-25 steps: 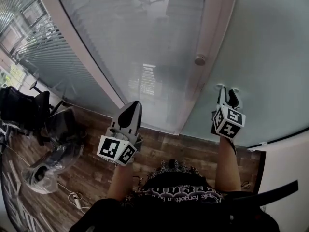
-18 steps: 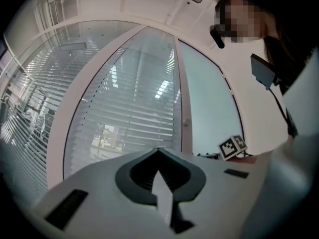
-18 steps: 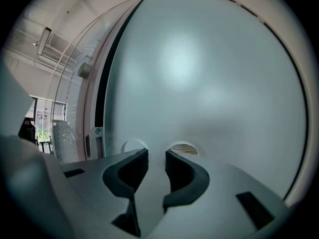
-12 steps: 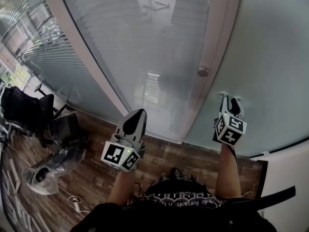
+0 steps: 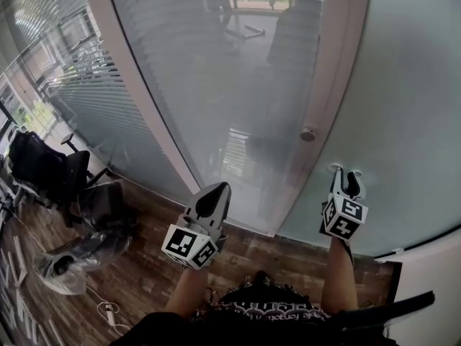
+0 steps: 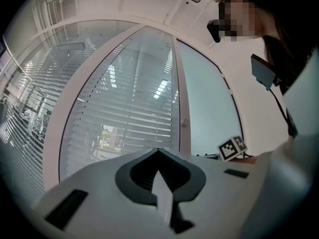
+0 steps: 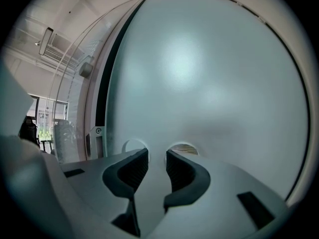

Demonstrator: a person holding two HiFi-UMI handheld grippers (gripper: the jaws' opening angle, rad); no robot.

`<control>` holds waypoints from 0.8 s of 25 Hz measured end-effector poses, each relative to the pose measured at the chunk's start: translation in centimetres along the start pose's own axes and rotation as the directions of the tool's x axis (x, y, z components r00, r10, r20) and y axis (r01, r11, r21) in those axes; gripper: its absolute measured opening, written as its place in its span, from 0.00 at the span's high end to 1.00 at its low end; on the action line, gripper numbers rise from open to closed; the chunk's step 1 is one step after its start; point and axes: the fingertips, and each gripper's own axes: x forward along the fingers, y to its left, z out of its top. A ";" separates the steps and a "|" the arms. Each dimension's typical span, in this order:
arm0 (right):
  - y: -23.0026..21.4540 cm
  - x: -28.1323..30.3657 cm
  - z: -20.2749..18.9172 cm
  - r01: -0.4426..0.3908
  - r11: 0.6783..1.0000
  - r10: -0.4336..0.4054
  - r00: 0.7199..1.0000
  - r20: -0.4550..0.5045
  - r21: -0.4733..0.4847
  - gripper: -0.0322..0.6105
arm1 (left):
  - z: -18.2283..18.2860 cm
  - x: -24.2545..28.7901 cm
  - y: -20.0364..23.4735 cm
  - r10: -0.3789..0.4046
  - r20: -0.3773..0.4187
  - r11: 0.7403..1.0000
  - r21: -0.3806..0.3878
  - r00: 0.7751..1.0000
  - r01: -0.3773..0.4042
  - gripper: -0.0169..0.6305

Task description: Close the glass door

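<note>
Two hand-held grippers were raised toward a glazed wall. Well to the left of the left hand-held gripper (image 5: pixel 215 195), a black office chair (image 5: pixel 43 168) stood on the wood floor (image 5: pixel 144 265), with a clear plastic bag (image 5: pixel 61 269) lying near it. The left hand-held gripper's jaws were pressed together with nothing between them, pointing at a glass panel backed by blinds (image 5: pixel 216 71). Between the two hand-held grippers, a small round knob (image 5: pixel 307 134) sat on the pale upright frame (image 5: pixel 328 85). The right hand-held gripper (image 5: pixel 343 177) held its jaws apart, with no object visible between them. Its tips were close up to the frosted glass door (image 5: pixel 403 85), which filled the right gripper view straight ahead of it.
</note>
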 end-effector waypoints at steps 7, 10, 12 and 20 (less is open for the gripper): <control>-0.5 -3.3 -0.5 -0.031 0.999 0.031 1.000 -0.006 -0.025 0.78 | -0.5 -0.4 -1.0 -0.011 0.001 1.000 -0.001 1.000 0.011 0.97; -0.6 -5.1 -0.1 -0.031 0.999 0.031 0.999 0.028 -0.014 0.79 | -0.4 -0.5 -1.8 -0.019 0.000 1.000 -0.001 1.000 0.019 0.97; -0.3 -6.0 0.5 -0.039 0.999 0.040 0.997 0.066 -0.015 0.91 | -0.2 -0.5 -2.0 -0.021 -0.001 1.000 -0.008 1.000 0.021 0.97; 1.7 -8.0 2.0 -0.098 0.992 0.110 0.980 0.164 -0.082 0.95 | -0.5 0.2 -2.9 -0.038 -0.009 0.999 -0.005 0.999 0.038 0.97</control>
